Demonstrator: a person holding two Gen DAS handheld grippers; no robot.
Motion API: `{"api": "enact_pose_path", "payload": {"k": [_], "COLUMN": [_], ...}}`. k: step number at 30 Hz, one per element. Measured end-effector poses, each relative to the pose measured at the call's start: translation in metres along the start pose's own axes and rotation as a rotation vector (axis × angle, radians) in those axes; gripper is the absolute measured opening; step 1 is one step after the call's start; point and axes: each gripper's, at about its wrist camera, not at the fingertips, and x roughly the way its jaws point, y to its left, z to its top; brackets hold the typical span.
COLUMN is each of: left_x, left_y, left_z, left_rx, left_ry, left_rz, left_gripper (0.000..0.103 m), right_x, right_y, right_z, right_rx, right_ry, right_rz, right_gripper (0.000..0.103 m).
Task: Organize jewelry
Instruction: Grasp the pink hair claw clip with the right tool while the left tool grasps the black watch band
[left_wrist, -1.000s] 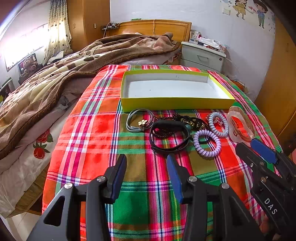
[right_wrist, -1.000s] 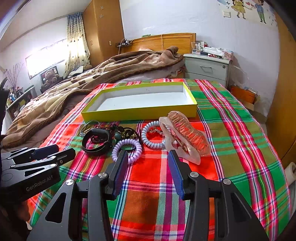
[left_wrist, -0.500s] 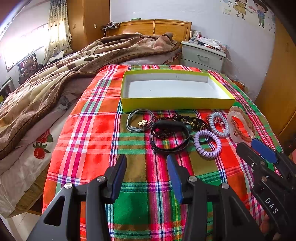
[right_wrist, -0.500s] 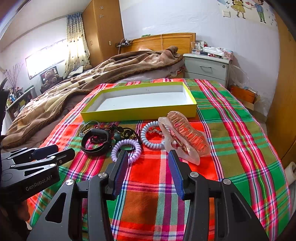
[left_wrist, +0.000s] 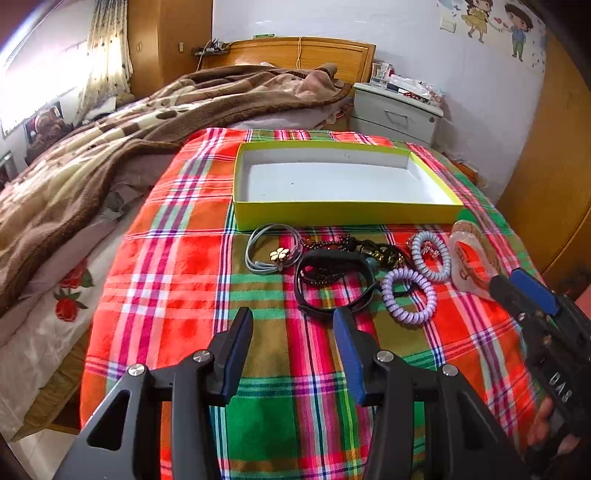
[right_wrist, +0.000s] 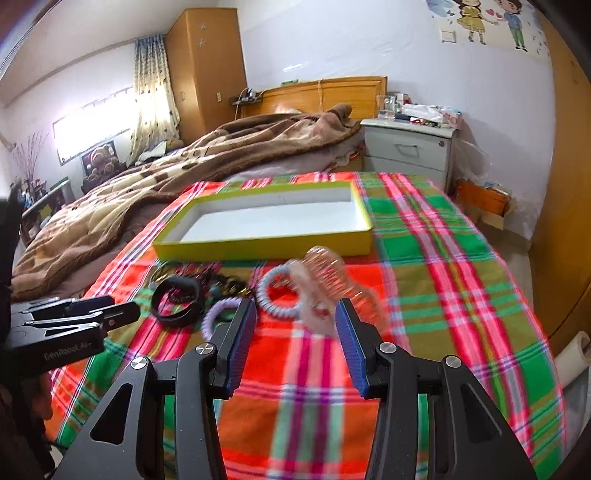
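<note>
A shallow yellow box (left_wrist: 347, 214) with a white, empty inside lies on the plaid cloth (left_wrist: 177, 280); it also shows in the right wrist view (right_wrist: 258, 247). In front of it lie a grey hair tie with a flower charm (left_wrist: 271, 251), a black band (left_wrist: 332, 284), dark beads (left_wrist: 376, 251), a lilac coil tie (left_wrist: 408, 297), a pale coil tie (left_wrist: 430, 256) and a clear pink hair claw (right_wrist: 332, 291). My left gripper (left_wrist: 291, 332) is open and empty, just short of the black band. My right gripper (right_wrist: 295, 328) is open and empty, close to the hair claw.
A brown blanket (left_wrist: 110, 140) covers the bed to the left. A white nightstand (left_wrist: 397, 114) stands at the back right, a wooden wardrobe (right_wrist: 569, 229) along the right. The cloth's front and left edges drop off to the floor.
My right gripper has moved forward toward the hair claw and the view has swung, blurring. My left gripper has barely moved.
</note>
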Motion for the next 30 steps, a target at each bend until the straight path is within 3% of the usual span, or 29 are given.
{"api": "enact_pose_path", "payload": {"k": [5, 9, 14, 17, 24, 28, 30], "left_x": [0.01, 0.015, 0.027, 0.034, 0.041, 0.043, 0.045], "left_y": [0.007, 0.001, -0.001, 0.002, 0.001, 0.0, 0.004], "left_z": [0.01, 0.016, 0.015, 0.015, 0.017, 0.019, 0.021], "left_rx": [-0.042, -0.016, -0.022, -0.052, -0.061, -0.062, -0.093], "left_ry": [0.04, 0.052, 0.094, 0.122, 0.14, 0.143, 0.137], "left_rz": [-0.106, -0.12, -0.131, -0.142, -0.129, -0.131, -0.122], "left_gripper": [0.047, 0.047, 0.048, 0.048, 0.048, 0.048, 0.048], "right_x": [-0.001, 0.012, 0.034, 0.048, 0.07, 0.075, 0.07], "right_y": [-0.025, -0.044, -0.046, -0.043, -0.038, -0.043, -0.042], "right_z": [0.012, 0.017, 0.02, 0.019, 0.021, 0.021, 0.021], "right_rx": [-0.005, 0.012, -0.067, -0.108, -0.188, -0.173, -0.173], "right_ry": [-0.01, 0.04, 0.11, 0.146, 0.205, 0.228, 0.203], "right_rz": [0.017, 0.104, 0.166, 0.176, 0.166, 0.168, 0.167], "right_gripper": [0.046, 0.047, 0.048, 0.061, 0.061, 0.061, 0.049]}}
